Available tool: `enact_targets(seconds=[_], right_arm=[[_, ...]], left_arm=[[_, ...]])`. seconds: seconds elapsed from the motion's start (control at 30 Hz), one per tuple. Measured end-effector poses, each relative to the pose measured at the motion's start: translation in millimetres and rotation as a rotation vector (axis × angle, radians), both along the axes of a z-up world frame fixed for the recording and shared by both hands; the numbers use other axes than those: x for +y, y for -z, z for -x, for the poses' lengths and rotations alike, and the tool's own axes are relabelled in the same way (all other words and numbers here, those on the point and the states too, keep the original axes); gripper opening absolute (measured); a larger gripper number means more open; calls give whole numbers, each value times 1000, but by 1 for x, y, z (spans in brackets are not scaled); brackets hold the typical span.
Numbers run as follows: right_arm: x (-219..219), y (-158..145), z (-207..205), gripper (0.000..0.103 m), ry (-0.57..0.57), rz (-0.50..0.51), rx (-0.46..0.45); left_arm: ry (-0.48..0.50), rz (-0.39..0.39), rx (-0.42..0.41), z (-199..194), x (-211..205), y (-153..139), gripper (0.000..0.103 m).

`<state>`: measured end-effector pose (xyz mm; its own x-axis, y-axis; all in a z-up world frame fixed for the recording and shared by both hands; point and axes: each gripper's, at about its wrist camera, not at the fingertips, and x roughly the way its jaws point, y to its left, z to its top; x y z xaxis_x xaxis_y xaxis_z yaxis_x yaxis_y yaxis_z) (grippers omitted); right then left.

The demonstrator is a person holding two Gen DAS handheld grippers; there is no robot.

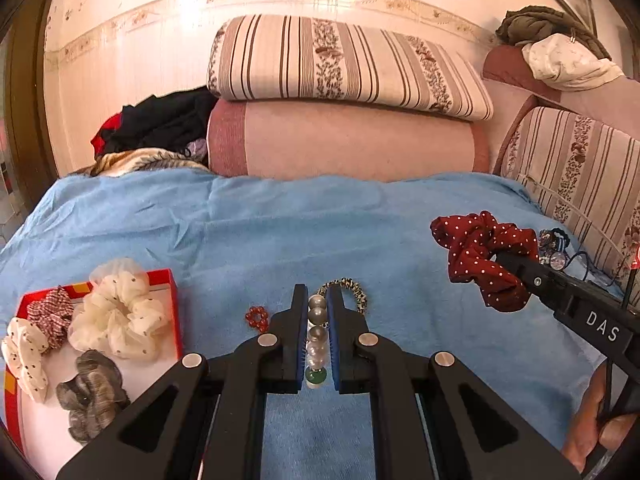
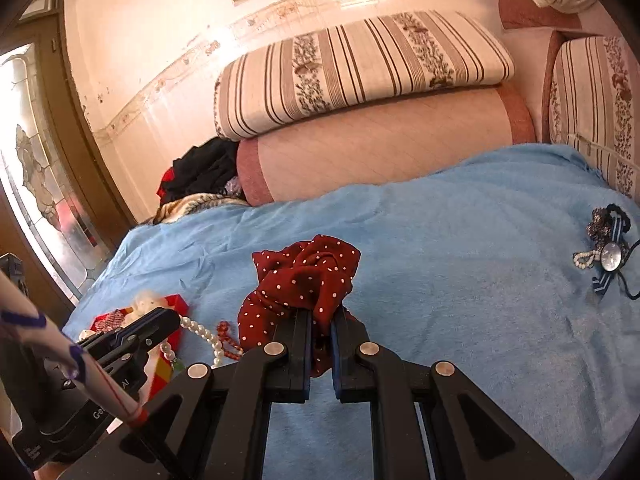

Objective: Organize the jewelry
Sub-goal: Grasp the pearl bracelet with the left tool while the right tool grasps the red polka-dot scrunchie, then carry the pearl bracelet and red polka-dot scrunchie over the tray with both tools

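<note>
While my left fingers (image 1: 317,334) clamp only a few beads of the pearl strand (image 1: 317,328) at lower centre, the rest dangles and could snag the leopard hair tie (image 1: 352,290) or red bead ring (image 1: 257,318) just beside it on the blue bedspread (image 1: 280,232). My right fingers (image 2: 321,344) pinch one fold of the red dotted scrunchie (image 2: 300,280), mid-frame; that loose cloth could slip free. Both loads head, I judge, toward the red tray (image 1: 174,292) at lower left, already crowded with scrunchies, so something may spill over its rim.
</note>
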<state>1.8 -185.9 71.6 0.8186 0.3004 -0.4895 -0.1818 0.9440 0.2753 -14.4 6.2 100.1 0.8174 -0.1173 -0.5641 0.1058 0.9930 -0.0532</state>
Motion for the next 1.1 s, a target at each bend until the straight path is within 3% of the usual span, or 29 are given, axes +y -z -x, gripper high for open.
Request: enact_targets(seconds=[0.27, 0.53, 0.77, 1.1], right_arm=[[17, -20, 42, 8, -1, 36, -79], [28, -12, 87, 8, -7, 41, -61], [50, -25, 109, 8, -59, 24, -65], [136, -29, 122, 8, -244, 64, -78]], left_arm=[[-5, 29, -40, 42, 7, -22, 9], [-24, 61, -81, 78, 24, -40, 9], [-103, 111, -111, 108, 76, -56, 9], [-276, 147, -115, 132, 181, -56, 9]])
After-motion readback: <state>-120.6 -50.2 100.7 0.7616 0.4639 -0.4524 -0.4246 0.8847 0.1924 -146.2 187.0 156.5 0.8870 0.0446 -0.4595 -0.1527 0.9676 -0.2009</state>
